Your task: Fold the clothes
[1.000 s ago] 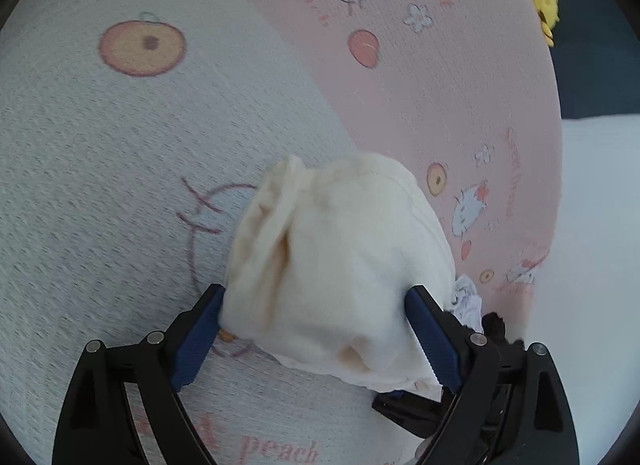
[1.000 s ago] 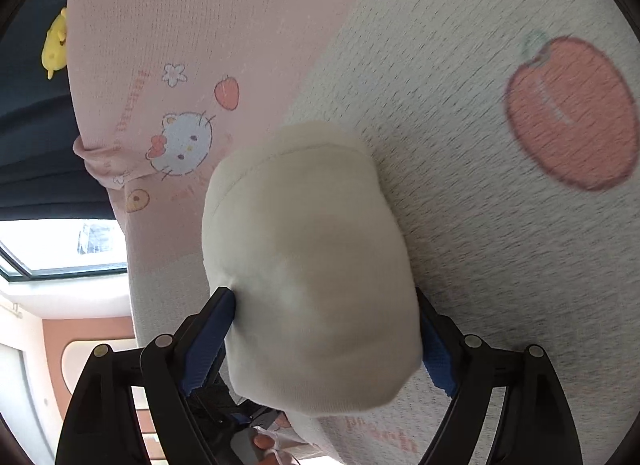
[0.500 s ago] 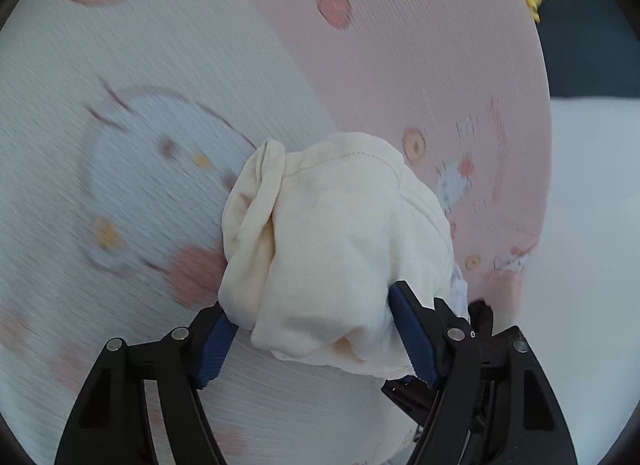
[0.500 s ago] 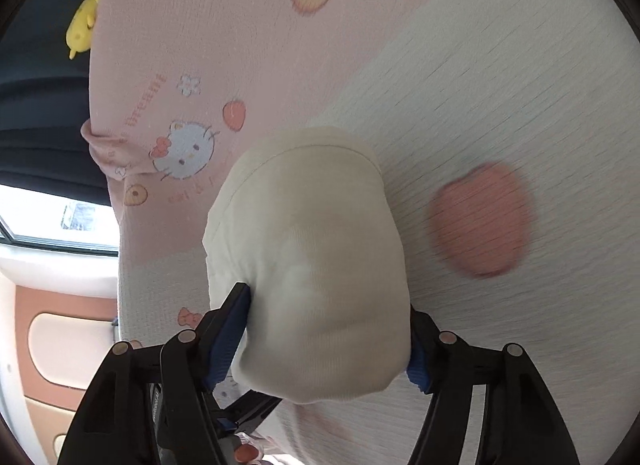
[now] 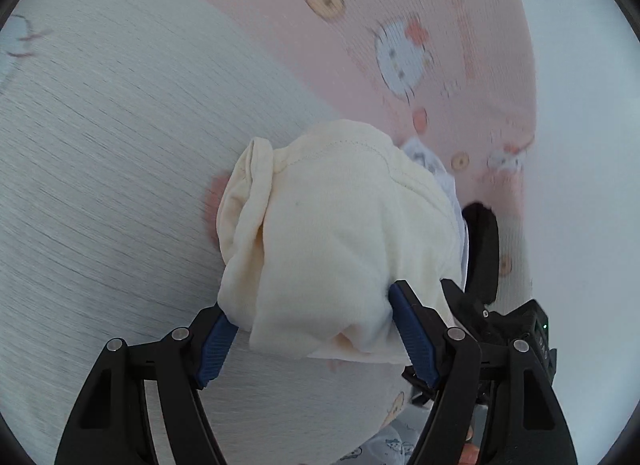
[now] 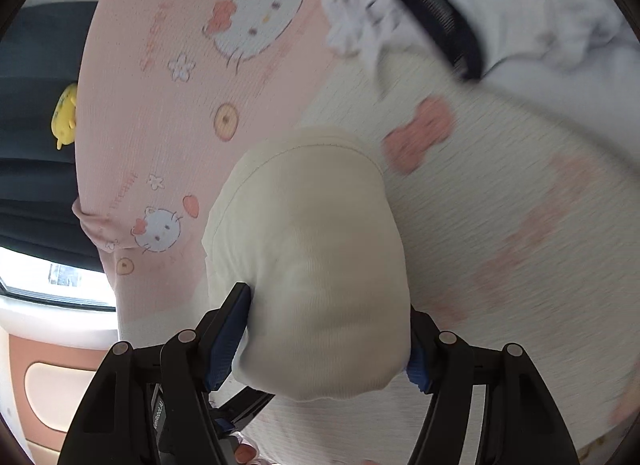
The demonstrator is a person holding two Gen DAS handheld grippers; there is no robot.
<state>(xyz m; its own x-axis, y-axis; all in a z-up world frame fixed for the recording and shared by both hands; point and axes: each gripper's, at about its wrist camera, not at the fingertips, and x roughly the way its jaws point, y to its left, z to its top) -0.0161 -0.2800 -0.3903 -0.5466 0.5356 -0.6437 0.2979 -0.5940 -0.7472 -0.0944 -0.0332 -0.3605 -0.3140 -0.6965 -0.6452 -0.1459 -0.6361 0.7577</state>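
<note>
Both the left gripper [image 5: 312, 329] and right gripper [image 6: 328, 345] are pinching the bunched cream garment [image 5: 336, 233] above the patterned bedsheet [image 5: 120, 145], risking uneven folding if fabric is slipping out.

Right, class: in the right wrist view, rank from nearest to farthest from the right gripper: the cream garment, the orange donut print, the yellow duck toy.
1. cream garment, clamped in the right gripper.
2. orange donut print, on pink cloth, up-left.
3. yellow duck toy, far left against dark background.
</note>
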